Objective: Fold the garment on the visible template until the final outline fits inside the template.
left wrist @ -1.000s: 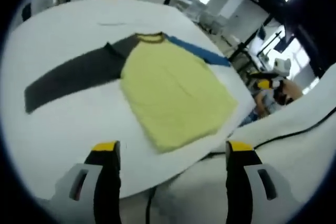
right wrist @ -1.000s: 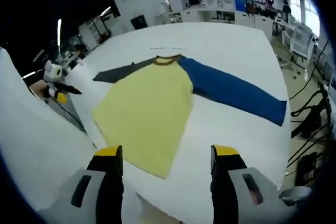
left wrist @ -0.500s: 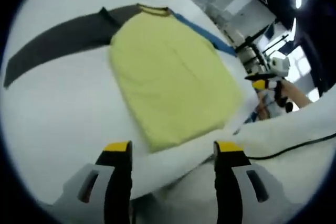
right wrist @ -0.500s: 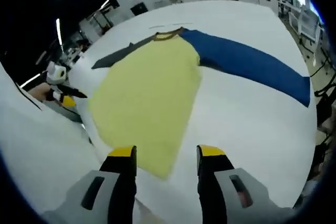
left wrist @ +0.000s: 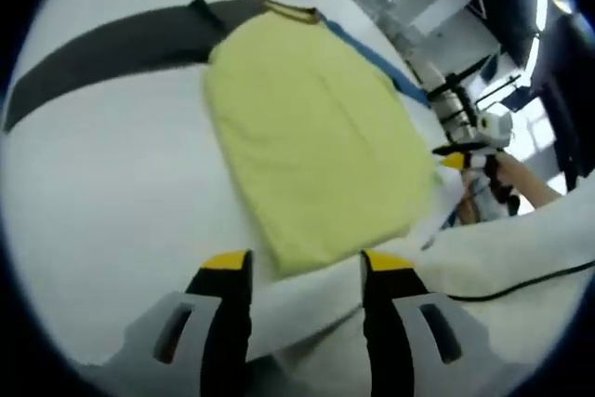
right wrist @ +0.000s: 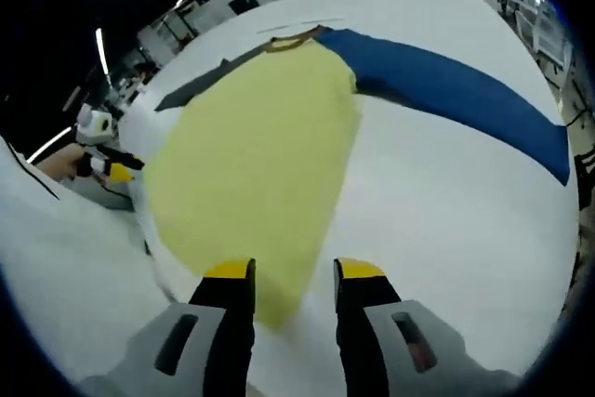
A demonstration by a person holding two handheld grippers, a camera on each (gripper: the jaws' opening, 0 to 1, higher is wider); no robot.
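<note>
White table [left wrist: 102, 202] under workshop lights, carrying one garment [left wrist: 316, 137] spread flat: yellow body, one dark grey sleeve [left wrist: 102, 48], one blue sleeve [right wrist: 456, 86]. Grey sleeve long in left gripper view, blue sleeve long in right gripper view. Two grippers: left gripper [left wrist: 305, 271] and right gripper [right wrist: 293, 276], each spread apart at a near hem corner, gripping nothing.

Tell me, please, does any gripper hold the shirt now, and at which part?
Nothing is held. Both the left gripper and the right gripper have open jaws at the bottom hem corners of the yellow shirt.
</note>
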